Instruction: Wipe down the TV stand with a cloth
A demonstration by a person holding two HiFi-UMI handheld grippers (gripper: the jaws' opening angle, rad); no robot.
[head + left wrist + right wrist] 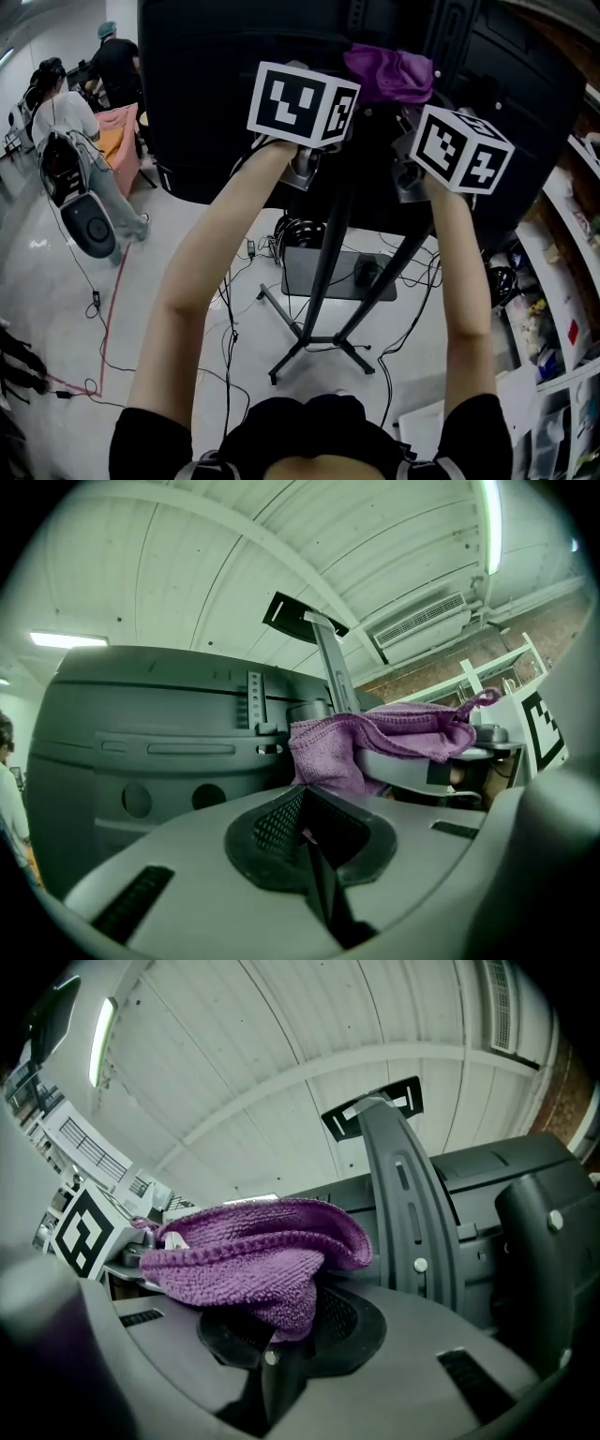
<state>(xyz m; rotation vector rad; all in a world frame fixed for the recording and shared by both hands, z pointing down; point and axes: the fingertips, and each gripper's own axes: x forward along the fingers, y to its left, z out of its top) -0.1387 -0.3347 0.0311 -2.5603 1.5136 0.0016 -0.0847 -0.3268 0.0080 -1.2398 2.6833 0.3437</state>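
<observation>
Right gripper [408, 117], from the head view, is holding the purple cloth [389, 73] up at the TV's back panel [216, 94], probably to wipe the stand's mount. From the left gripper view, the left gripper [309, 846] is waiting beside it, jaws closed and empty. From the right gripper view, the jaws are pinching one fold, leaving the rest bunched for wiping.

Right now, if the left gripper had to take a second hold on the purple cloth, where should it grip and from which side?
Grip the loose bunched fold of the purple cloth that bulges out beside the right gripper, which pinches its lower end. Come from the left: that fold faces the left gripper, whose jaws are together and must open first.
</observation>
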